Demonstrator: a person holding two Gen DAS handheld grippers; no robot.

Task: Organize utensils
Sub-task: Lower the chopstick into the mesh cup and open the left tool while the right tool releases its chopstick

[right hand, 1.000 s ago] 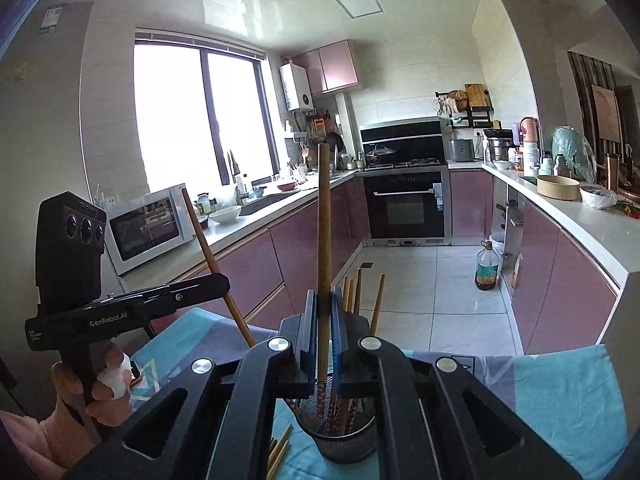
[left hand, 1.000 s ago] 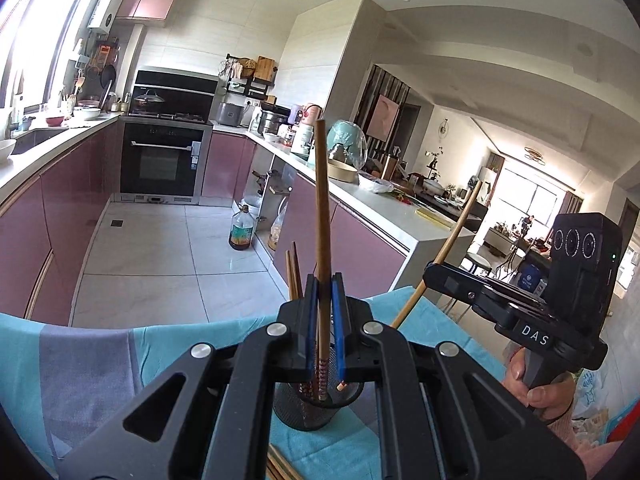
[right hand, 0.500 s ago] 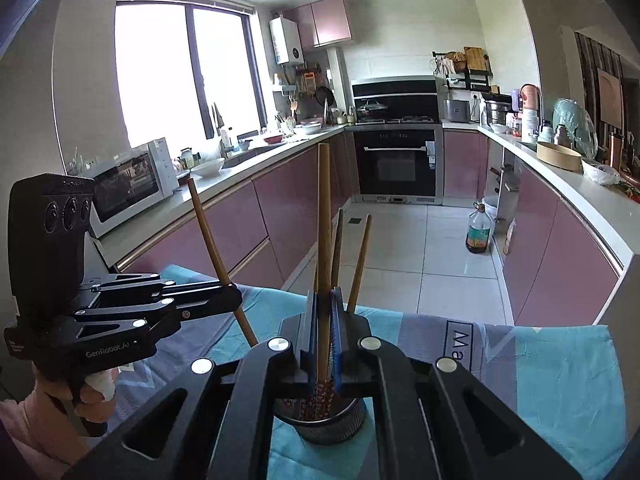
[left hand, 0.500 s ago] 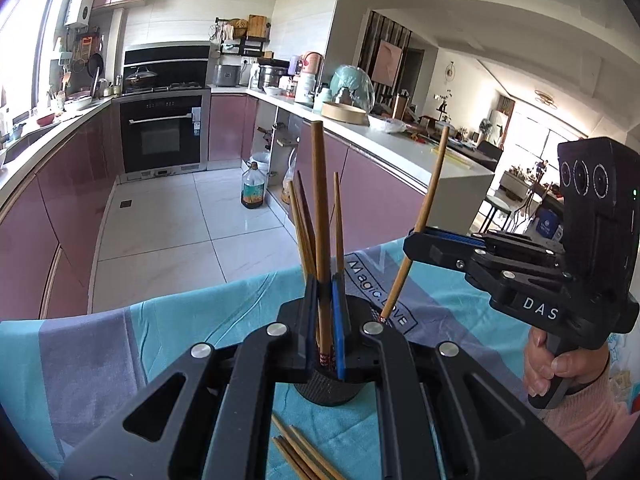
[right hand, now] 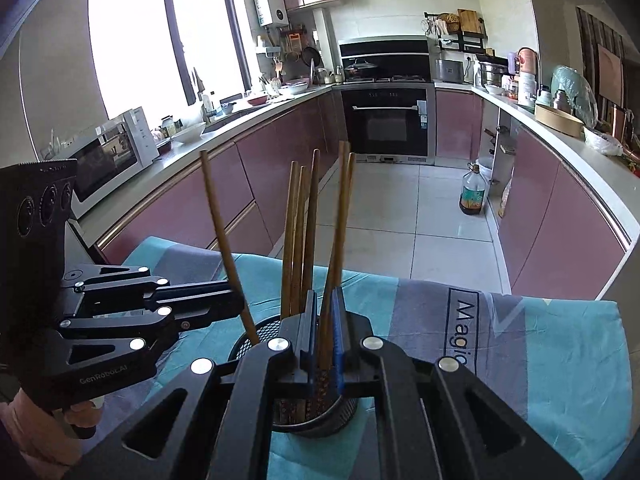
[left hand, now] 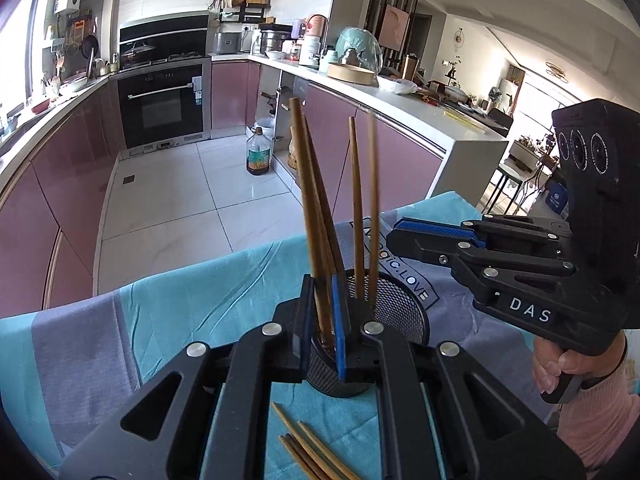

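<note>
Both tongs have dropped toward the cup [left hand: 400, 312]; left tongs [left hand: 320, 320] and right tongs [right hand: 325, 332] each pinch a chopstick [left hand: 308, 200] standing inside it.

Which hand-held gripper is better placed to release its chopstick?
Likely right hand-held gripper: its chopstick stands near upright, end deep inside the holder. The left hand-held gripper, jaws opening, has its stick slanting in at the rim.

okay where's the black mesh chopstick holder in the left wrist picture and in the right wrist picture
Left wrist view: the black mesh chopstick holder sits low centre, just behind the camera's own jaws, chopsticks standing in it.
Right wrist view: the holder is at bottom centre, mostly hidden behind the jaws.
Shared landmark: the black oven at the far end of the kitchen.
</note>
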